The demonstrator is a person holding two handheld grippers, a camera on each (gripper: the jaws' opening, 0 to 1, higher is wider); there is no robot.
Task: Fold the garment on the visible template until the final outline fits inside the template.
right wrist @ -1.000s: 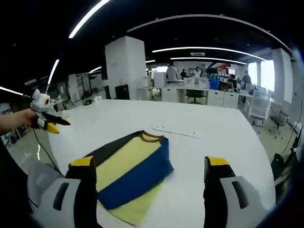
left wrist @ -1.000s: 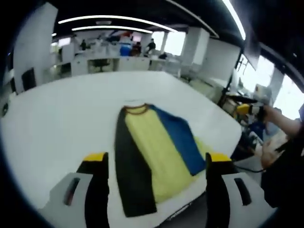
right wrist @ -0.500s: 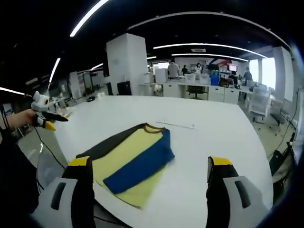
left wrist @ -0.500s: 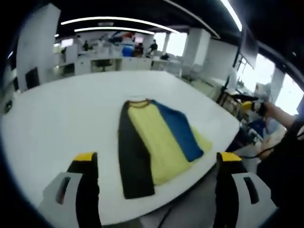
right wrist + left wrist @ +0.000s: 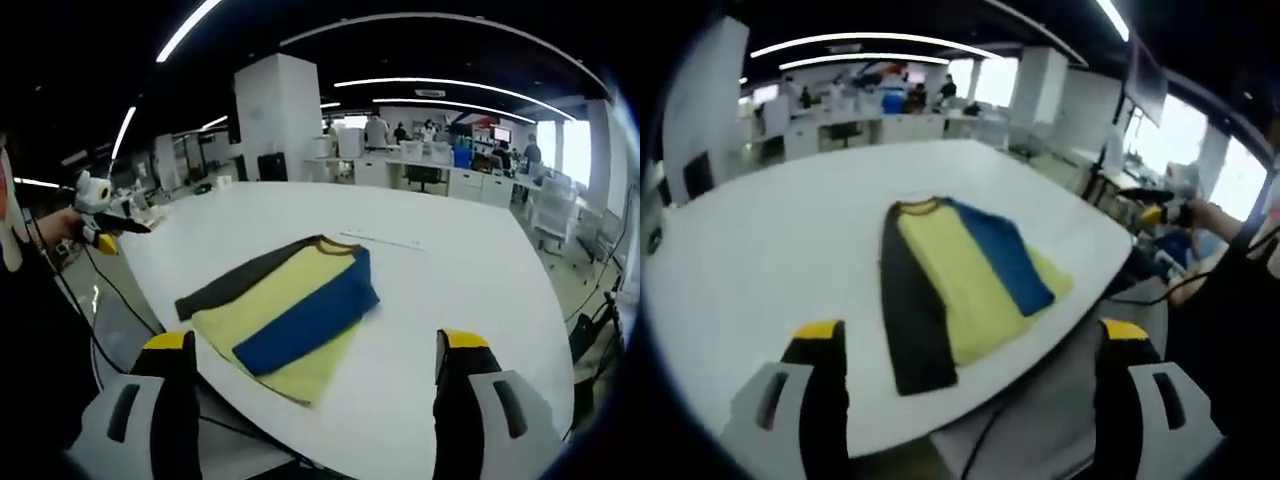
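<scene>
Left gripper (image 5: 965,345) spread, right gripper (image 5: 315,350) spread — folded garment (image 5: 958,270) near table (image 5: 770,230) edge

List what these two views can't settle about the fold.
- Template outline: no marking made out around the garment in either view; only a faint line on the table beyond the collar, too small to read.
- Layers beneath the garment: hidden by its top.
- Background desks: blurred.

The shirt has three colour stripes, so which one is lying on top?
The blue band lies on top. It is a sleeve folded across the yellow panel, while the black band runs flat along the far edge of the garment.
</scene>
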